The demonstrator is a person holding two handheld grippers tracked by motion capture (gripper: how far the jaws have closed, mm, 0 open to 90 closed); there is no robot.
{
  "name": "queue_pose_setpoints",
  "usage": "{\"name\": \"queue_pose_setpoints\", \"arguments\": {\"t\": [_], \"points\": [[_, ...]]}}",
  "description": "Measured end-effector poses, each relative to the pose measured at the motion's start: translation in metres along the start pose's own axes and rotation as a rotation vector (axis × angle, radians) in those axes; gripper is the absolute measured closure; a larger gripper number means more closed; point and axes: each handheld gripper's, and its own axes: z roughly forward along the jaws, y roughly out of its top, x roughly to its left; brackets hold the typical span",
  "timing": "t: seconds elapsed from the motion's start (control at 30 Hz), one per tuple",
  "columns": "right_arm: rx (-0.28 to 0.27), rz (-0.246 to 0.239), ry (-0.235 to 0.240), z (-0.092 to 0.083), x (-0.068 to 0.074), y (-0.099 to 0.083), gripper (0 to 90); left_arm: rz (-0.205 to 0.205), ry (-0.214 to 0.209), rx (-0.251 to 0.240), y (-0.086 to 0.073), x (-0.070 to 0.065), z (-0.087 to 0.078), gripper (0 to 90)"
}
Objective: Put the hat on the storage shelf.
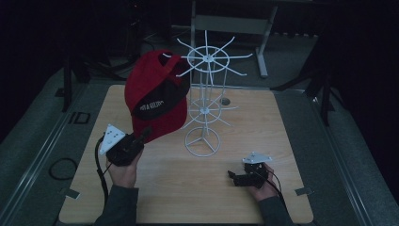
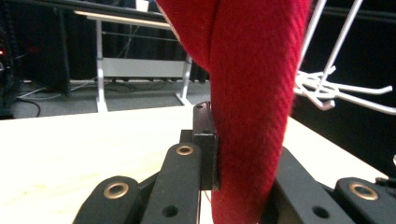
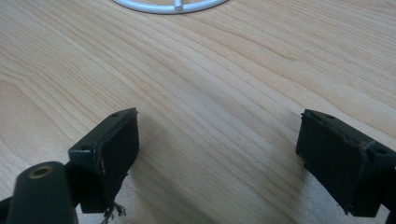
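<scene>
The left gripper is clamped on the brim of the red cap, and in the left gripper view the red cloth runs straight down between the two black jaws, pinched tight. The cap hangs up and ahead of that gripper, its back strap looped over a prong of the white wire rack, the crown draped against the rack's left side. Whether the strap is fully seated on the prong is hard to tell from here.

The right gripper rests low on the bench, jaws spread wide with nothing between them; the right gripper view looks across bare wood toward the rack's ring base.

The step in hand looks like hanging the cap. To do it well, the left gripper should keep the brim pinched until the strap sits deep on the prong, then let the weight settle gently rather than tug, since the rack looks light and could tip toward the pull.

Room to move: there is open bench behind and to the right of the left gripper, and the near edge lies just behind the wrist. Ahead, prongs stick out at two levels close to the cap, so any retreat is safest back and down, away from the wires.
</scene>
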Motion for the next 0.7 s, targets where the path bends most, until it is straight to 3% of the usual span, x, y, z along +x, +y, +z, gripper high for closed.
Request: {"name": "queue_pose_setpoints", "arguments": {"t": [0.23, 0.37, 0.43, 0.63, 0.7], "points": [[0.001, 0.001, 0.002, 0.0, 0.0, 0.0, 13.1, -0.013, -0.012, 0.022, -0.012, 0.001, 0.005, 77.8], [0.002, 0.002, 0.001, 0.0, 0.0, 0.0, 13.1, -0.045, -0.051, 0.033, -0.008, 0.004, 0.003, 59.4], [0.001, 0.002, 0.001, 0.0, 0.0, 0.0, 13.1, -0.047, -0.044, 0.049, -0.006, 0.007, 0.002, 51.2], [0.001, 0.002, 0.0, 0.0, 0.0, 0.0, 13.1, -0.098, -0.043, 0.108, -0.005, 0.021, -0.004, 39.5], [0.001, 0.001, 0.0, 0.0, 0.0, 0.0, 13.1, -0.09, -0.021, 0.12, -0.004, 0.024, -0.005, 36.7]]}}
